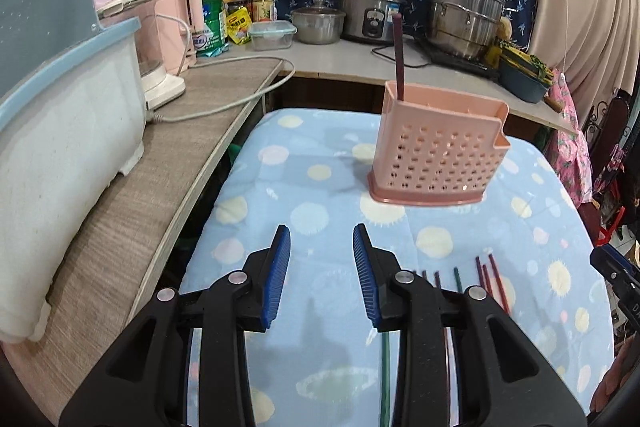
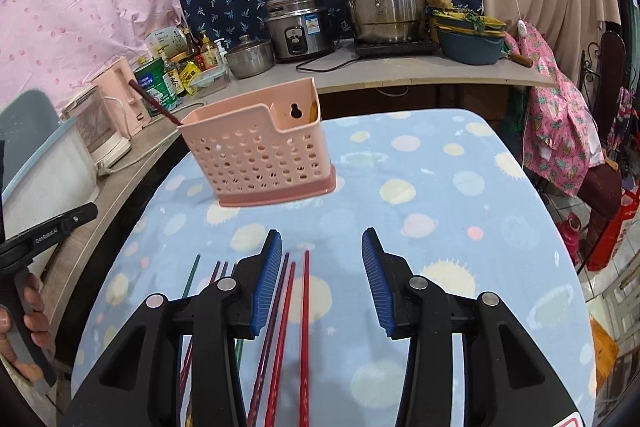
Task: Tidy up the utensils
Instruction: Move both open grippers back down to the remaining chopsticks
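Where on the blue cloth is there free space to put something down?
Free: the cloth right of the pink holder, and the patch between holder and right gripper. Crowded: the near left part, where the chopsticks lie under the left gripper and beside the right one.

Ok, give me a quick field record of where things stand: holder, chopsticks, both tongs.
holder: pink perforated plastic utensil holder, upright on the blue dotted cloth
in holder: one dark maroon chopstick, leaning out
loose: red, maroon and green chopsticks lying flat on the cloth, near side
left tongs: open, empty, above the cloth
right tongs: open, empty, over the red chopsticks
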The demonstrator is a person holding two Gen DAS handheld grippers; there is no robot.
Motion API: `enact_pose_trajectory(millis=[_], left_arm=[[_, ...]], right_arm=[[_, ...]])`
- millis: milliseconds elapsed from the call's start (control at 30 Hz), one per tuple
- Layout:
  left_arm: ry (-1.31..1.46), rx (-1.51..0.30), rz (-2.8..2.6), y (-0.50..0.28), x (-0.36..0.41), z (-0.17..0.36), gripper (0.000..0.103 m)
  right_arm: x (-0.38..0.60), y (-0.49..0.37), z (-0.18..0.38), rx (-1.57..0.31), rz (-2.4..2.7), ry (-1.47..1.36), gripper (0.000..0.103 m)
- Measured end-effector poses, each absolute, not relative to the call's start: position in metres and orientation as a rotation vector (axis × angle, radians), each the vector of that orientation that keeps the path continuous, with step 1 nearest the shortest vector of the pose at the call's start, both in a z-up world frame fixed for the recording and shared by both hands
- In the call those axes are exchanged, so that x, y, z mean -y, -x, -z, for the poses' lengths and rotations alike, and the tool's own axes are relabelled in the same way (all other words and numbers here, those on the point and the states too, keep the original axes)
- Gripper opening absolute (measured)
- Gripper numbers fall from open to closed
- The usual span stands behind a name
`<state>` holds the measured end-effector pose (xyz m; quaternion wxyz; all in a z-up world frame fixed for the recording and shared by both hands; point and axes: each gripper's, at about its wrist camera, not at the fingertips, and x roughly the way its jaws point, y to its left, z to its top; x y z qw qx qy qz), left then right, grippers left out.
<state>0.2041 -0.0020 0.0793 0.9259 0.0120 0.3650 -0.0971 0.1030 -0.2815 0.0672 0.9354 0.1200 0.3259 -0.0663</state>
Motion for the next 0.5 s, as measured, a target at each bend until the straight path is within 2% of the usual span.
enact_pose_trajectory(millis=[500], left_arm=[[-0.037,-0.846,0.200,-0.148,-0.003,-0.026,0.031]], right_arm=[[0.259,-0.041,-0.022,-0.755,0.143,-0.218,0.041]])
